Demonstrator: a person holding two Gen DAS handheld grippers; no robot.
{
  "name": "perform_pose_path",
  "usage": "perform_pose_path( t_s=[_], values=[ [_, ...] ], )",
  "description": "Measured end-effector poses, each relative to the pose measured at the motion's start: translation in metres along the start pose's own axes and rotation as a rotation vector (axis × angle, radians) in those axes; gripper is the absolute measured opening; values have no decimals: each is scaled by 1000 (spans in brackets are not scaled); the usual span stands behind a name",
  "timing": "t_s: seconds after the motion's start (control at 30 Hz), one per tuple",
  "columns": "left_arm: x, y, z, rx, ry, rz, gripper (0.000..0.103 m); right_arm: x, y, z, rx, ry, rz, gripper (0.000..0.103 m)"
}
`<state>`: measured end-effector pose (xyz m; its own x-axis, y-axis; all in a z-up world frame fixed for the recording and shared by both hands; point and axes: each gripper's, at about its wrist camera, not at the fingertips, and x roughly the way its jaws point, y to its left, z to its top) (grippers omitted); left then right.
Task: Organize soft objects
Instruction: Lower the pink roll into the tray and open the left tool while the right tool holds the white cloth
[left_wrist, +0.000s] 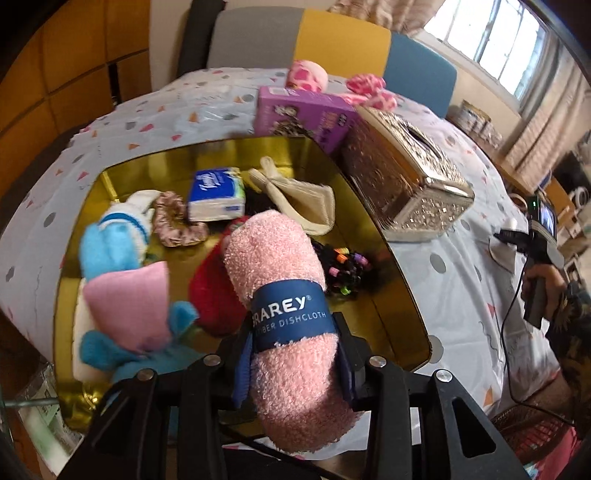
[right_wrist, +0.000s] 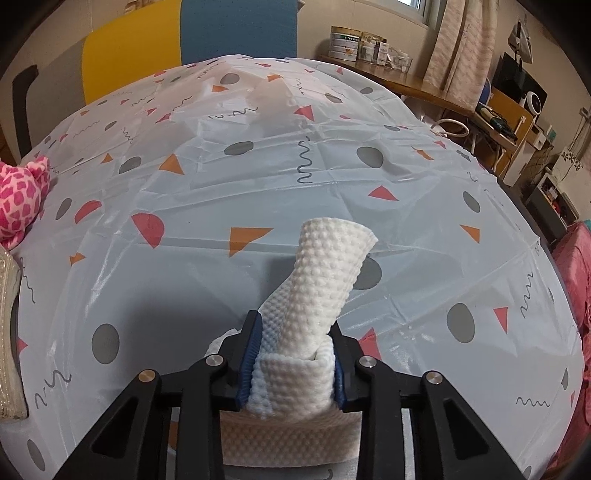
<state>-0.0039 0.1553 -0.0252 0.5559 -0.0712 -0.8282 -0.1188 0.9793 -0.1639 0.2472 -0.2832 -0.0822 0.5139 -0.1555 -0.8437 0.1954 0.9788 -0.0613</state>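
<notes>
My left gripper (left_wrist: 295, 350) is shut on a rolled pink dishcloth (left_wrist: 273, 251) with a blue paper band, held over the near part of a gold tin (left_wrist: 399, 280). In the tin lie a blue and white plush (left_wrist: 110, 240), a pink scrunchie (left_wrist: 173, 218), a tissue pack (left_wrist: 216, 195), a cream cloth (left_wrist: 295, 199), a red fluffy item (left_wrist: 210, 295) and a pink cloth (left_wrist: 129, 302). My right gripper (right_wrist: 293, 354) is shut on a white dimpled cloth (right_wrist: 321, 273), which sticks forward over the patterned tablecloth (right_wrist: 221, 177).
A purple box (left_wrist: 303, 114) and a glittery silver tissue box (left_wrist: 406, 177) stand behind and right of the tin. Pink spotted plush pieces (left_wrist: 306, 75) lie at the far edge, one also at the left (right_wrist: 18, 199). A hand holds the other gripper (left_wrist: 543, 258) at right.
</notes>
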Motion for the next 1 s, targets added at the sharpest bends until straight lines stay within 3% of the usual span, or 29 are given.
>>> perform_pose_path(
  t_s=[0.13, 0.27, 0.37, 0.43, 0.67, 1.0],
  values=[
    [8, -6, 1, 15, 13, 1, 48, 0, 2, 0, -13, -3, -4, 30],
    [10, -3, 1, -4, 17, 15, 48, 1, 3, 1, -22, -4, -6, 30],
    [0, 0, 1, 12, -30, 74, 50, 0, 6, 0, -39, -6, -12, 28],
    [-9, 4, 2, 16, -70, 114, 57, 0, 7, 0, -47, -8, -17, 27],
    [-47, 32, 11, -54, -202, 292, 60, -1, 4, 0, -6, -12, 9, 22],
    [-63, 56, 8, -99, -234, 345, 61, 0, 1, 6, 70, 19, 36, 18]
  ],
)
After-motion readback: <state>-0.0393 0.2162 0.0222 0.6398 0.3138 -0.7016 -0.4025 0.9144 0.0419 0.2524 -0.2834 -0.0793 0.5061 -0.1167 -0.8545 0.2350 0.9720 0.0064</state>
